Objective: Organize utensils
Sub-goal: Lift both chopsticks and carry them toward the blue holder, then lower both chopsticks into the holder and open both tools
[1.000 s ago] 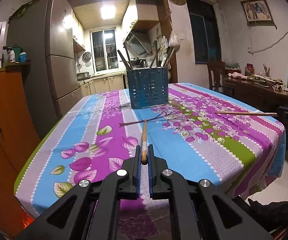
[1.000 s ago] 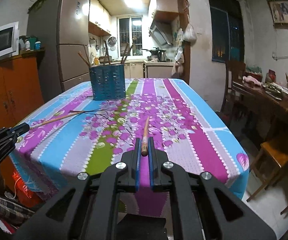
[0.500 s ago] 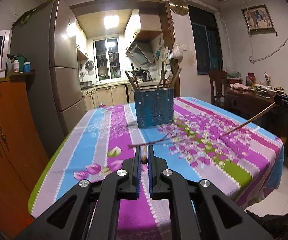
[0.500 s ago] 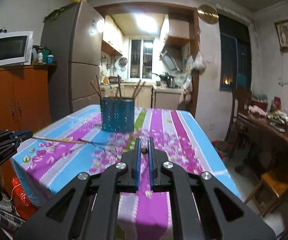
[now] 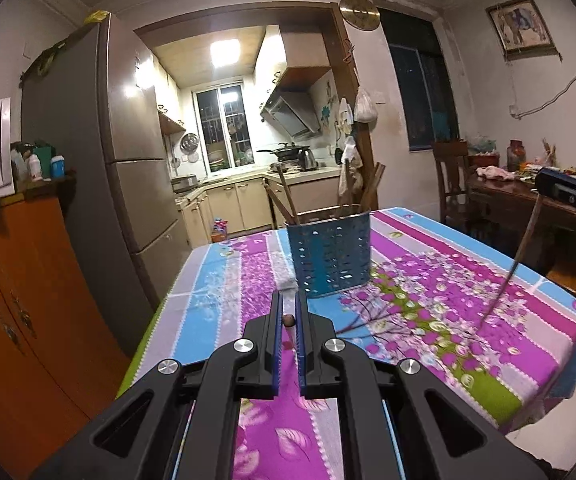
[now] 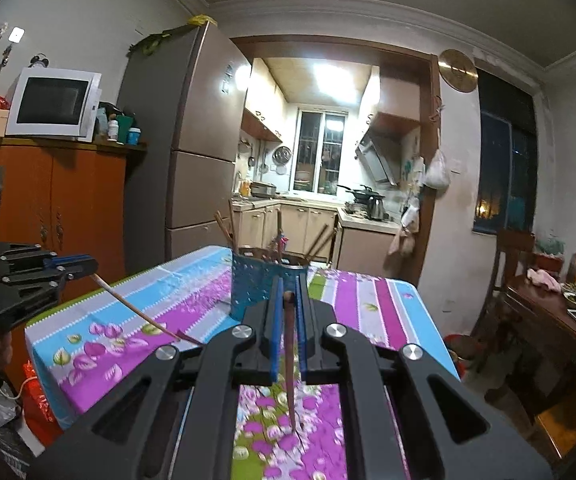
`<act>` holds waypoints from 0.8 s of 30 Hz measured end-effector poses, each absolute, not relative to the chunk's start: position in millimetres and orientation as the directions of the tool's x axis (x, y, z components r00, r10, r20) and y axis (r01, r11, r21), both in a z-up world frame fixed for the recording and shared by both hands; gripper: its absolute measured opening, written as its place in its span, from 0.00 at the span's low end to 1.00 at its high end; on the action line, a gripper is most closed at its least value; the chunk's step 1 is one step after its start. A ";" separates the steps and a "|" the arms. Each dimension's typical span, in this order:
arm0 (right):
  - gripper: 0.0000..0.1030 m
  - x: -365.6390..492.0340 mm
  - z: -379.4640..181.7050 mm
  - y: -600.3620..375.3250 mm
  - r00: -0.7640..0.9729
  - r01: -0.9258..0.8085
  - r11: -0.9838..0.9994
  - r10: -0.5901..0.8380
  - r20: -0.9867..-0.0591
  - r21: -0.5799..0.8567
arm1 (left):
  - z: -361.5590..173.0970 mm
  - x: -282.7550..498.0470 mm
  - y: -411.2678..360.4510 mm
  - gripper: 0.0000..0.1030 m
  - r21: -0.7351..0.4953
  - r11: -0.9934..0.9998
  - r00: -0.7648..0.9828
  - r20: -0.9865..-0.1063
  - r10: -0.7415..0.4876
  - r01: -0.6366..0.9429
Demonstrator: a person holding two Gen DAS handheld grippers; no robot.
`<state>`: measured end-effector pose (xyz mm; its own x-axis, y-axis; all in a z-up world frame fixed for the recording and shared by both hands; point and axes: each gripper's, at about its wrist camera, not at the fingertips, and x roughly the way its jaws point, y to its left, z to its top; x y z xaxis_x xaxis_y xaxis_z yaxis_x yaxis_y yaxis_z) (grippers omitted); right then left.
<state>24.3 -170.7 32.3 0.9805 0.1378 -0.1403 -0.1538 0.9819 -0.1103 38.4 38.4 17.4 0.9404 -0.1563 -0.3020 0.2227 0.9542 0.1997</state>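
A blue perforated utensil holder [image 5: 330, 256] [image 6: 254, 286] with several chopsticks in it stands on the flowered tablecloth [image 5: 428, 280] [image 6: 368, 300]. My left gripper [image 5: 288, 300] is shut on one brown chopstick [image 5: 288, 321], of which only the butt end shows in the left wrist view. From the right wrist view this left gripper [image 6: 82, 266] holds its chopstick [image 6: 140, 312] slanting down over the cloth. My right gripper [image 6: 289, 286] is shut on a second chopstick [image 6: 290, 360] that hangs tip-down. In the left wrist view the right gripper [image 5: 552, 186] shows this chopstick [image 5: 524, 256] dangling above the table.
A tall fridge [image 5: 128, 184] and an orange cabinet [image 5: 16, 300] with a microwave [image 6: 54, 102] flank the table's left side. A dark wooden side table [image 6: 560, 320] and chair [image 5: 452, 184] stand at the right. A kitchen doorway lies behind the holder.
Both grippers have risen with their chopsticks, which lay flat on the cloth and now hang clear of it, tips sloping down. The holder looks nearer and lower.
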 end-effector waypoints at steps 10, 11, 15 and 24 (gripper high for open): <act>0.05 51.2 55.3 -161.3 0.973 -0.204 0.974 0.191 -0.128 -0.097 | 33.0 67.6 34.6 0.07 0.237 0.955 0.948 -0.301 -0.105 0.181; 0.05 55.4 57.3 -160.3 0.972 -0.210 0.973 0.197 -0.129 -0.093 | 33.6 69.5 35.0 0.07 0.240 0.955 0.948 -0.301 -0.100 0.176; 0.05 68.1 61.9 -157.3 0.964 -0.236 0.969 0.224 -0.140 -0.072 | 35.4 76.8 34.8 0.07 0.260 0.952 0.950 -0.300 -0.079 0.161; 0.05 112.5 92.3 -151.7 0.958 -0.266 0.962 0.256 -0.132 -0.063 | 63.6 111.3 32.5 0.07 0.215 0.949 0.938 -0.309 -0.157 0.230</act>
